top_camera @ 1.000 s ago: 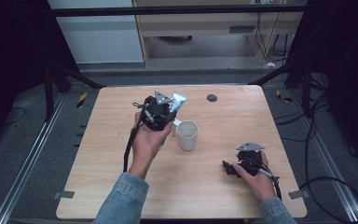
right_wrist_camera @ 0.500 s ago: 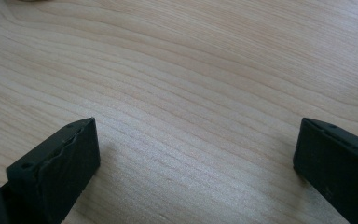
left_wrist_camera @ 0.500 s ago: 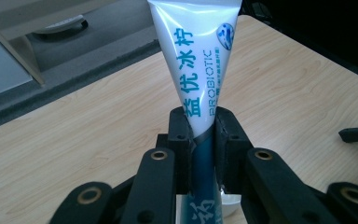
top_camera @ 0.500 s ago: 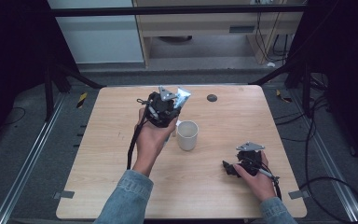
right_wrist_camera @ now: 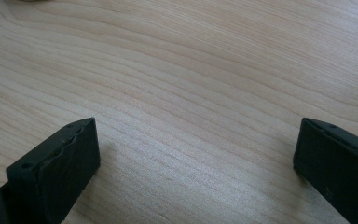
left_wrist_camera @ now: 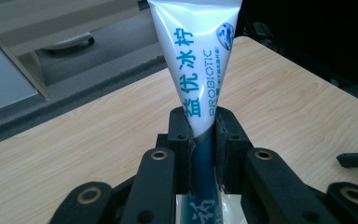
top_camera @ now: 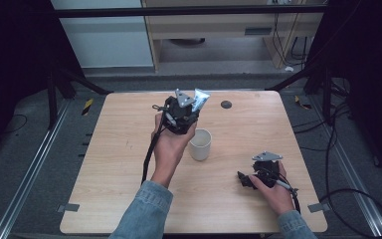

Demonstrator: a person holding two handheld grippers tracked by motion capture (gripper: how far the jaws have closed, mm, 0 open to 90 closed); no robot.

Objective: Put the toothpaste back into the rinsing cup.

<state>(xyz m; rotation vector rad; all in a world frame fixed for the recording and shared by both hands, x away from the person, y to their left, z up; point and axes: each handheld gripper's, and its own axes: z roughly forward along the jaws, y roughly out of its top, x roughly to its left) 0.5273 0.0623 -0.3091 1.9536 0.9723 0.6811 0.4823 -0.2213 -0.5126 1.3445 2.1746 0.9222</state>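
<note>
Tube (left_wrist_camera: 200, 70) carried slightly right, clamped upright between left gripper (left_wrist_camera: 200, 140) jaws

Tube (left_wrist_camera: 193, 70) centre frame: glossy white, teal lettering, dark teal lower end, blue-speckled round mark. Both hand-held grippers black, left hand-held gripper (left_wrist_camera: 200, 135) with brass-coloured rivets. Tabletop (top_camera: 129, 149) pale wood grain. Cup (top_camera: 200, 144) off-white. Sleeve (top_camera: 144, 211) blue denim. Floor dark grey.

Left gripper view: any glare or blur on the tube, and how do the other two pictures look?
Left gripper view: glare washes the tube's upper face, print stays readable, black fingers sharp. High view: table evenly lit, surroundings dark. Right gripper view: wood grain crisp, soft shadow beside the near fingers.
</note>
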